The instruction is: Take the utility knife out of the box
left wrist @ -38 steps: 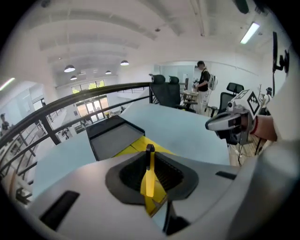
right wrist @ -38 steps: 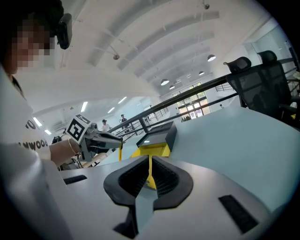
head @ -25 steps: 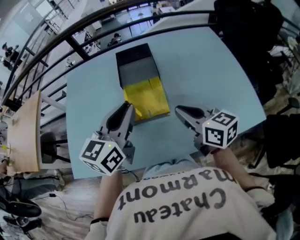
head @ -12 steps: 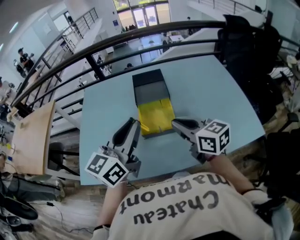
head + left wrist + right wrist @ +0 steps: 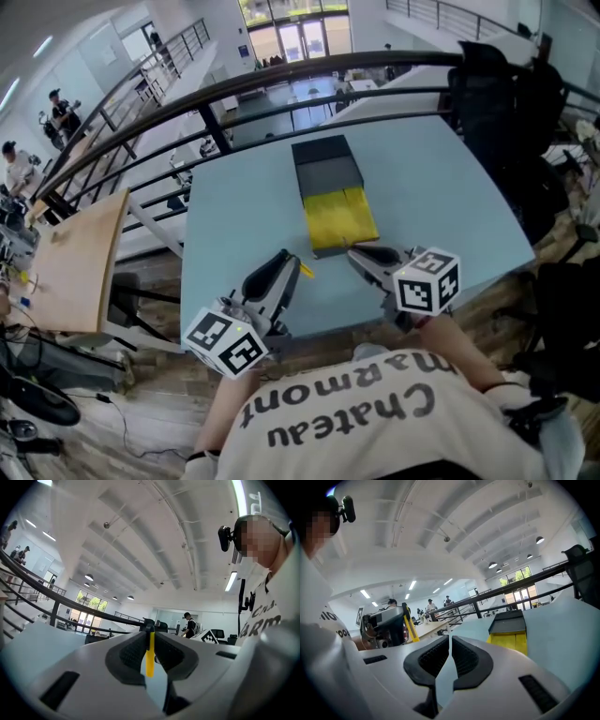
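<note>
1. Evidently the utility knife (image 5: 149, 657) is already out of the box (image 5: 326, 171), which lies open on the surface (image 5: 234, 225); setting it down clear of the box likely comes next.
2. Left tool (image 5: 150, 640) is clenched on the thin yellow knife.
3. Right tool (image 5: 450, 641) is closed on nothing.

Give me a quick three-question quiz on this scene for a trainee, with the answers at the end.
1. True or false: the utility knife lies inside the box.
2. Which one grips the yellow knife? A) left hand-held gripper B) right hand-held gripper
3. Fill in: the right one's jaws are ___, with nothing between them.
Key: 1 false; 2 A; 3 shut.
</note>
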Available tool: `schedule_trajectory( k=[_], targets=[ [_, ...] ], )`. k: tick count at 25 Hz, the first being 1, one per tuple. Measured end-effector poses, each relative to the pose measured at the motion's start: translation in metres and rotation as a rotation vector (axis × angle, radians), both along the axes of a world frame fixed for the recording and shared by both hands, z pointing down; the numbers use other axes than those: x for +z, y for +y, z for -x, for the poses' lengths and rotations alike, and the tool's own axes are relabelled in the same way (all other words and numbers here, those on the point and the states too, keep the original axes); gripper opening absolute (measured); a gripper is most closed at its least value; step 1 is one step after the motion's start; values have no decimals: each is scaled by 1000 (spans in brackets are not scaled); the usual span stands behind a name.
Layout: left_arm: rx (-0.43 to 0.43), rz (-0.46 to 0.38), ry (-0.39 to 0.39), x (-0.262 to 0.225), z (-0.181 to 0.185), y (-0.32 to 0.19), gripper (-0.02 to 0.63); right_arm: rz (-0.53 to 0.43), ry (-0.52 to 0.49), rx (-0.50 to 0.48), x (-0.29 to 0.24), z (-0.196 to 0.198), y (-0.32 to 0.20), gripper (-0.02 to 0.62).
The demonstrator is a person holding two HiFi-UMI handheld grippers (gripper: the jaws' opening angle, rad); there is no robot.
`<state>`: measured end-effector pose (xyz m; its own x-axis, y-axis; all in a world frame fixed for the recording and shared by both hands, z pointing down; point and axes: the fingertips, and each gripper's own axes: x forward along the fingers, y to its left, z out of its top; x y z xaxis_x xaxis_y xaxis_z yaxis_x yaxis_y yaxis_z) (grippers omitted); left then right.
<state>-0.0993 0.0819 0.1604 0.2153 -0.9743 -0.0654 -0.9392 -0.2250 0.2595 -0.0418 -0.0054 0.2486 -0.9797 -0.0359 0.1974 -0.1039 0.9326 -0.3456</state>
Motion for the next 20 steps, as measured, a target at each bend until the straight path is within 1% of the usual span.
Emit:
schedule_trajectory(
  k=[4, 8, 12, 17, 20],
  targets=[
    [13, -12, -11, -7, 1, 37, 52, -9, -10, 20, -7, 1, 30, 43],
    [16, -11, 4, -4, 3, 69, 52, -25, -15, 51, -10, -5, 56, 43],
    [32, -29, 42, -5, -1, 85, 52, -39, -7, 67, -11, -19, 76, 41],
    [67, -31, 36, -3, -17, 103, 52, -52, 6, 104, -9, -40, 94, 41],
    [74, -31, 50, 1, -21, 114, 52, -58, 18, 125, -5, -51, 103, 41]
  ],
)
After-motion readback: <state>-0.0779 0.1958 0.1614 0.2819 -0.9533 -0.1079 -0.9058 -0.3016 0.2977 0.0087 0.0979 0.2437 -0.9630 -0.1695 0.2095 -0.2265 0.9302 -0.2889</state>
